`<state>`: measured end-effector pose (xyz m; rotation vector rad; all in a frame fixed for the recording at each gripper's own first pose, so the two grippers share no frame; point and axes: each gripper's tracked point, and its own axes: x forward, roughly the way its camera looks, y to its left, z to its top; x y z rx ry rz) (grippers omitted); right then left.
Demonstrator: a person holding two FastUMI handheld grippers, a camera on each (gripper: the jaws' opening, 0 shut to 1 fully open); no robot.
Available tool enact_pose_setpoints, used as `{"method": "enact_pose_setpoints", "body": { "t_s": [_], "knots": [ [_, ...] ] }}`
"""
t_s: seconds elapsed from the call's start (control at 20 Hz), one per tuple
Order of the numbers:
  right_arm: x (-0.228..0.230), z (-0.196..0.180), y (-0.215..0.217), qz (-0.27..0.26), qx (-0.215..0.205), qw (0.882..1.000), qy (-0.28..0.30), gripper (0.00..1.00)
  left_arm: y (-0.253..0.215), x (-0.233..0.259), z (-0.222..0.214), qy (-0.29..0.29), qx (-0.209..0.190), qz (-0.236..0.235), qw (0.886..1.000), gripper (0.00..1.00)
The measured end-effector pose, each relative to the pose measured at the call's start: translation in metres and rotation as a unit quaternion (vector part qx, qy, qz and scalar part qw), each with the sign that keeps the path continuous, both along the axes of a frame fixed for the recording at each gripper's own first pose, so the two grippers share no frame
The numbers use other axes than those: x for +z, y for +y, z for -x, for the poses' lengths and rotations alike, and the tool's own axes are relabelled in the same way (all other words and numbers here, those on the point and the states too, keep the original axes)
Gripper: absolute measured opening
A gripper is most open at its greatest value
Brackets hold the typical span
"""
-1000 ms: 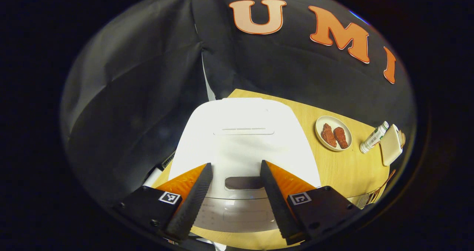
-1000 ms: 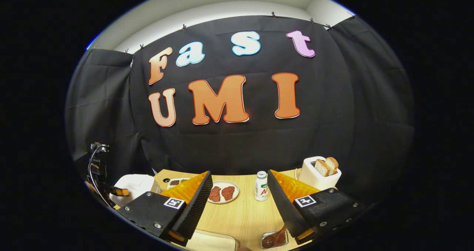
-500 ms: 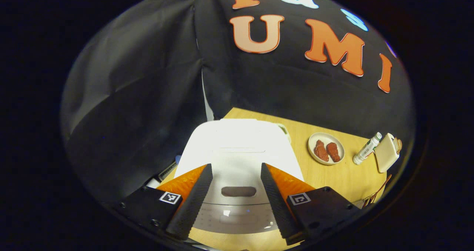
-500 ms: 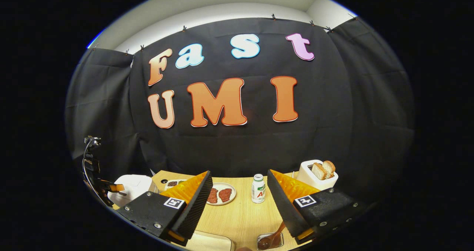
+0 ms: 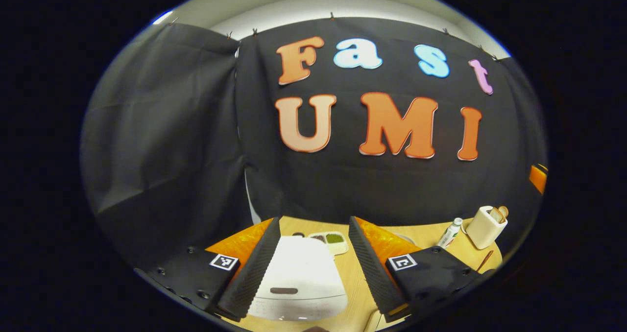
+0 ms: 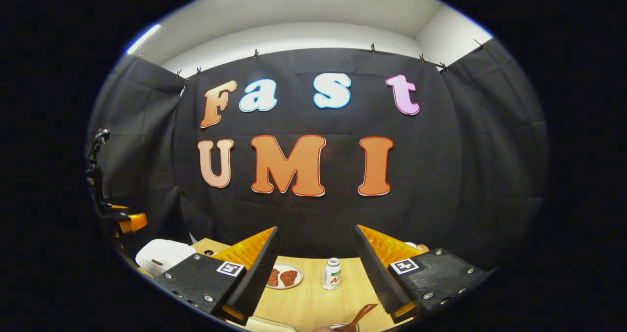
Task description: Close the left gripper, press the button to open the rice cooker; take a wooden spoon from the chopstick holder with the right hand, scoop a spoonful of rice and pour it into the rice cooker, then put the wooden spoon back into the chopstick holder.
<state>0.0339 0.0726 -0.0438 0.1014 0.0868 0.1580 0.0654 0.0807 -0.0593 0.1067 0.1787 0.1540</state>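
Observation:
The white rice cooker (image 5: pixel 299 275) sits on the wooden table (image 5: pixel 356 273) with its lid down and a dark button (image 5: pixel 284 290) on the front. My left gripper (image 5: pixel 314 220) hangs open above and behind it, touching nothing. In the right gripper view the cooker (image 6: pixel 159 254) lies at the far left, with the left gripper (image 6: pixel 125 220) raised above it. My right gripper (image 6: pixel 316 228) is open and holds nothing. A wooden spoon (image 6: pixel 358 316) pokes up at the bottom edge, just below and between its fingers.
A plate of red meat (image 6: pixel 283 276) and a small white bottle (image 6: pixel 333 273) stand mid-table. A white toaster with bread (image 5: pixel 486 222) is at the right, beside the bottle (image 5: pixel 449 233). A small divided dish (image 5: pixel 329 238) lies behind the cooker.
Both grippers have risen and tilted up. The left one has drawn back from the cooker, which now looks small and low. The cooker's lid stays down.

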Motion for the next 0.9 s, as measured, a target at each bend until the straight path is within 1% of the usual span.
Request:
{"method": "enact_pose_setpoints", "body": {
  "t_s": [0.1,0.15,0.2,0.3,0.35,0.45,0.5,0.55,0.65,0.7,0.85,0.9],
  "knots": [
    [0.007,0.001,0.007,0.007,0.008,1.0,-0.011,0.93,-0.023,0.022,0.01,-0.035,-0.027,-0.009,0.999,0.96],
    [0.01,0.002,0.01,0.013,0.012,1.0,-0.018,0.93,-0.032,0.025,0.014,-0.047,-0.038,-0.008,0.998,0.96],
    [0.016,0.007,0.004,0.019,0.015,0.999,-0.025,0.93,-0.043,0.026,0.017,-0.054,-0.05,-0.005,0.997,0.95],
    [0.018,0.008,0.01,0.024,0.023,0.999,-0.032,0.93,-0.058,0.026,0.023,-0.064,-0.074,0.001,0.995,0.96],
    [0.018,0.01,0.015,0.024,0.028,0.999,-0.032,0.98,-0.063,0.027,0.026,-0.068,-0.08,0.0,0.994,0.96],
    [0.018,0.01,0.022,0.024,0.031,0.999,-0.032,0.98,-0.068,0.033,0.031,-0.081,-0.084,-0.008,0.993,0.96],
    [0.018,0.011,0.023,0.021,0.032,0.999,-0.031,0.93,-0.068,0.034,0.032,-0.087,-0.083,-0.01,0.993,0.96],
    [0.017,0.011,0.025,0.016,0.034,0.999,-0.029,0.98,-0.068,0.033,0.033,-0.088,-0.081,-0.009,0.993,0.96],
    [0.015,0.014,0.025,0.011,0.035,0.999,-0.025,0.98,-0.069,0.027,0.034,-0.084,-0.081,0.001,0.993,0.96],
    [0.015,0.015,0.024,0.01,0.035,0.999,-0.025,0.93,-0.069,0.024,0.035,-0.083,-0.081,0.007,0.993,0.96],
    [0.015,0.018,0.02,0.013,0.029,0.999,-0.025,0.93,-0.065,0.023,0.036,-0.084,-0.077,0.015,0.993,0.96],
    [0.014,0.02,0.017,0.011,0.028,0.999,-0.026,0.98,-0.064,0.024,0.033,-0.085,-0.076,0.013,0.993,0.96]
  ]
}}
